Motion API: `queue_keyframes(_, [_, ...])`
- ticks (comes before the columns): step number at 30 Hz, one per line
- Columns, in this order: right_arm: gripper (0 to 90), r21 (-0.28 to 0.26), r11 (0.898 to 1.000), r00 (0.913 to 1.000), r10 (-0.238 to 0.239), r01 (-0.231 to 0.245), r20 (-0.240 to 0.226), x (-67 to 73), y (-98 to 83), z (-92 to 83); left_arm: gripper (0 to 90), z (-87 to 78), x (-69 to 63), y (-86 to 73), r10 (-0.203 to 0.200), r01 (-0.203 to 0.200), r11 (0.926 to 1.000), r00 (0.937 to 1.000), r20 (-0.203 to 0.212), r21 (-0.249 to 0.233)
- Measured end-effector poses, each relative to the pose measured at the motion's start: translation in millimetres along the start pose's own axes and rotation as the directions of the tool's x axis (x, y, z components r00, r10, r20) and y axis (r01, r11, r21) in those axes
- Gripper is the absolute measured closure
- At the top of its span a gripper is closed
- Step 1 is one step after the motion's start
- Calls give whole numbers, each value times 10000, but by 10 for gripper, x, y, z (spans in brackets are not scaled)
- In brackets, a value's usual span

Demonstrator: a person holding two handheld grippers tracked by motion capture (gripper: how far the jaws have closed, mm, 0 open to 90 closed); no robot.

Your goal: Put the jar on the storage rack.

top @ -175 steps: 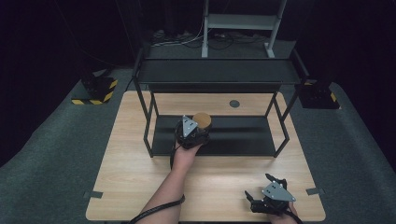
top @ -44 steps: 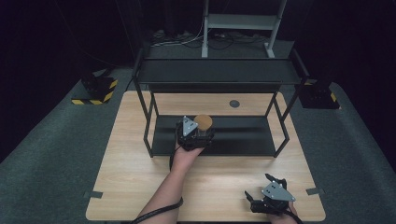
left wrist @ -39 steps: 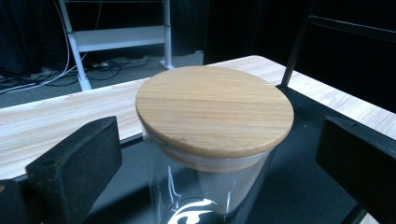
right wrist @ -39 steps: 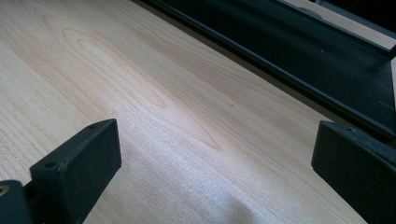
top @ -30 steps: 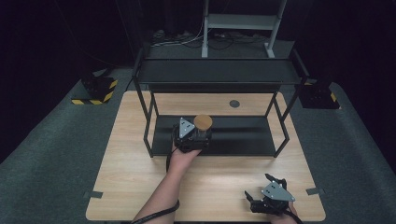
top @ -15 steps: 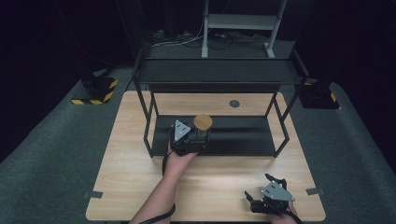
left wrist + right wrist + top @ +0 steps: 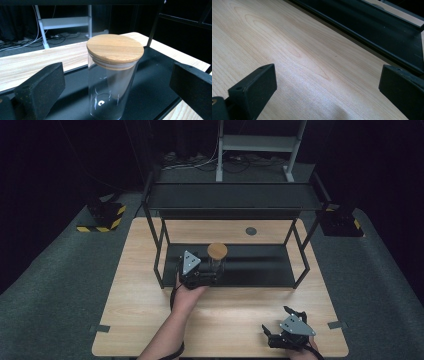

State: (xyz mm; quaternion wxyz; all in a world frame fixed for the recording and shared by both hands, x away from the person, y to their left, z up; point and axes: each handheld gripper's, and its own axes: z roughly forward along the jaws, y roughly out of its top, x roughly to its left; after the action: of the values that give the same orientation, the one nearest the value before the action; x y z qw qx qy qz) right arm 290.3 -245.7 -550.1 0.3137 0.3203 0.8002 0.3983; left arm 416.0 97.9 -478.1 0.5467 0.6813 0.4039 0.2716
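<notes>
Jar [image 7: 113, 75] of clear glass with a wooden lid [image 7: 115, 48] stands upright on the rack's lower shelf [image 7: 260, 265], set between the spread jaws of my left gripper [image 7: 201, 276], neither jaw touching it; by my judgement the jar is placed, and only the withdrawal is left. My right gripper [image 7: 289, 336] rests spread on the table [image 7: 135, 320], well apart; the rack's front post [image 7: 158, 265] stands just beside my left hand [image 7: 187, 295], and the top shelf [image 7: 230, 197] hangs overhead.

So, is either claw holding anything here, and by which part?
Nothing is held. The left claw stands open around the jar, jaws clear of its sides; the right claw is open over the table.
</notes>
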Motion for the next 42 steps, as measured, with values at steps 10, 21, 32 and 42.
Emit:
queue_keyframes(10, [6,25,10000,10000,-22,22,10,2,1,1,4,-154,27,-56,-11,10,9999,10000,-54,-152])
queue_keyframes(21, [5,26,10000,10000,-29,29,29,3,1,2,5,-304,18,-84,6,-7,9999,9999,-100,-102])
queue_keyframes(32, [6,36,10000,10000,33,-33,35,-2,1,2,5,-490,10,-144,71,-73,9999,9998,-209,-94])
queue_keyframes(42, [6,33,10000,10000,59,-59,25,-3,1,2,5,-647,39,-229,17,-18,10000,9996,-277,-34])
